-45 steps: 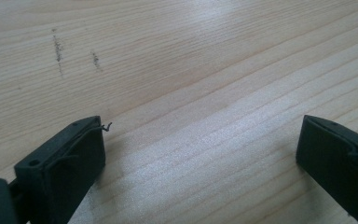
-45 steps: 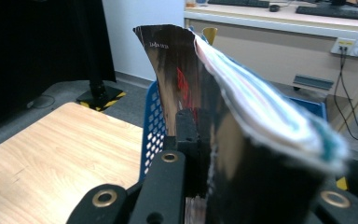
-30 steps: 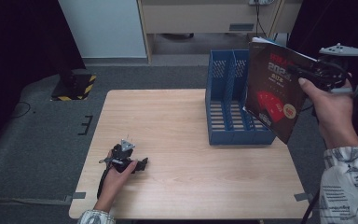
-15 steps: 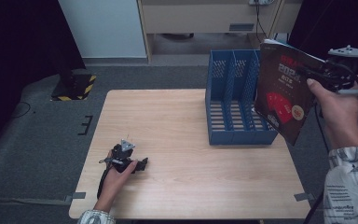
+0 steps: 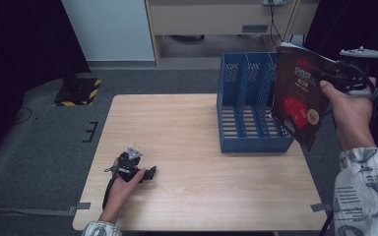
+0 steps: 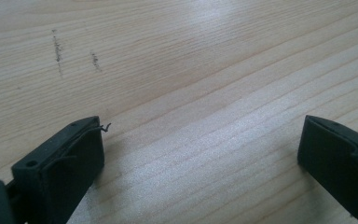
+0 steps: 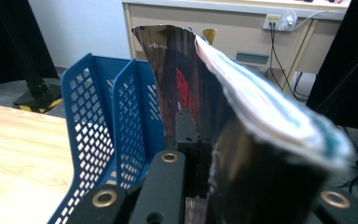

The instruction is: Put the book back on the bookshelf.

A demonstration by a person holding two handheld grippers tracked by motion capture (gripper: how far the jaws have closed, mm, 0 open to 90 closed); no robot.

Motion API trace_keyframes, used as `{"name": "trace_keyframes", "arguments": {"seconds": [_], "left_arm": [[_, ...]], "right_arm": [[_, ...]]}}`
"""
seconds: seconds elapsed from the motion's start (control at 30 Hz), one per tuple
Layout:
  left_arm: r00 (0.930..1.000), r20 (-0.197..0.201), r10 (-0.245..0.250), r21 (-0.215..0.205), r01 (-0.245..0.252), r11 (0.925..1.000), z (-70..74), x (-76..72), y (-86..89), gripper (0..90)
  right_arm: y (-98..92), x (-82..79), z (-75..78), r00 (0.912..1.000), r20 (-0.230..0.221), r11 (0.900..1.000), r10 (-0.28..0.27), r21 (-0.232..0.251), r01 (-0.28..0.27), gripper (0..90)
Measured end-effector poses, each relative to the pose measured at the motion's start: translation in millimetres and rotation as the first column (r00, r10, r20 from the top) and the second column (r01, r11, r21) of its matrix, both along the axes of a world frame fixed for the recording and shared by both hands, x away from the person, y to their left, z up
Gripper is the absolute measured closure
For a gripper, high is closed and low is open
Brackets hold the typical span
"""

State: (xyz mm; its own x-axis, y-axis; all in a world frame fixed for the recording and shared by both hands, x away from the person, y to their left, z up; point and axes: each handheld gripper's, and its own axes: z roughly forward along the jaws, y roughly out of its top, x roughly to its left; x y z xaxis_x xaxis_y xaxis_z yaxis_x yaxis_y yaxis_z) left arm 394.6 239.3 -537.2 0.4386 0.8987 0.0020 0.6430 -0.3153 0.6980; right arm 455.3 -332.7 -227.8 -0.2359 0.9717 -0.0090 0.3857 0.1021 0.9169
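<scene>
Drifted slightly rightward, the magazine (image 5: 300, 98) stays pinched in the right gripper (image 5: 325, 77); left gripper (image 5: 150, 173) rests spread.

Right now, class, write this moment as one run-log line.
left gripper: open, resting on table | right gripper: shut on magazine, held above blue file rack | rack: empty

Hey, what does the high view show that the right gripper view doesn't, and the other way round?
High view alone: the left gripper resting on the wooden table near its front left corner, the magazine's dark cover with a red graphic, and the yellow-and-black striped base on the floor.

Right gripper view alone: the magazine's fanned page edges close up, with the jaws shut on it, and a wall socket.

Both share: the blue file organizer, the magazine, and the table.
</scene>
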Motion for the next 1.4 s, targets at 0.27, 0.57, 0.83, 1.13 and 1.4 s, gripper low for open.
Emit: {"name": "trace_keyframes", "arguments": {"seconds": [0.27,0.57,0.83,1.13,1.4], "left_arm": [[1.0,0.0,-0.001,0.0,0.001,1.0,0.0,0.1,0.0,0.0],[1.0,0.0,0.0,0.0,0.0,1.0,0.0,0.1,-0.1,0.0],[1.0,-0.001,0.0,0.0,0.0,1.0,0.0,0.1,-0.1,0.0],[1.0,0.001,0.001,-0.002,-0.001,1.0,-0.2,-0.4,-0.5,0.0],[1.0,0.0,0.0,-0.001,0.0,1.0,-0.1,-0.3,-0.5,0.0]], "right_arm": [[-1.0,11.6,0.1,0.9992,-0.013,0.999,-0.039,0.004,0.039,87.1],[-1.0,24.7,-2.1,0.9975,-0.014,0.997,-0.07,0.028,0.07,87.1],[4.2,39.4,0.0,0.9957,0.006,0.995,-0.093,0.022,0.093,87.0],[13.0,53.5,-16.1,0.9936,0.037,0.994,-0.107,0.042,0.105,87.1],[15.4,64.4,-32.3,0.9895,0.074,0.991,-0.124,0.05,0.121,87.1]]}}
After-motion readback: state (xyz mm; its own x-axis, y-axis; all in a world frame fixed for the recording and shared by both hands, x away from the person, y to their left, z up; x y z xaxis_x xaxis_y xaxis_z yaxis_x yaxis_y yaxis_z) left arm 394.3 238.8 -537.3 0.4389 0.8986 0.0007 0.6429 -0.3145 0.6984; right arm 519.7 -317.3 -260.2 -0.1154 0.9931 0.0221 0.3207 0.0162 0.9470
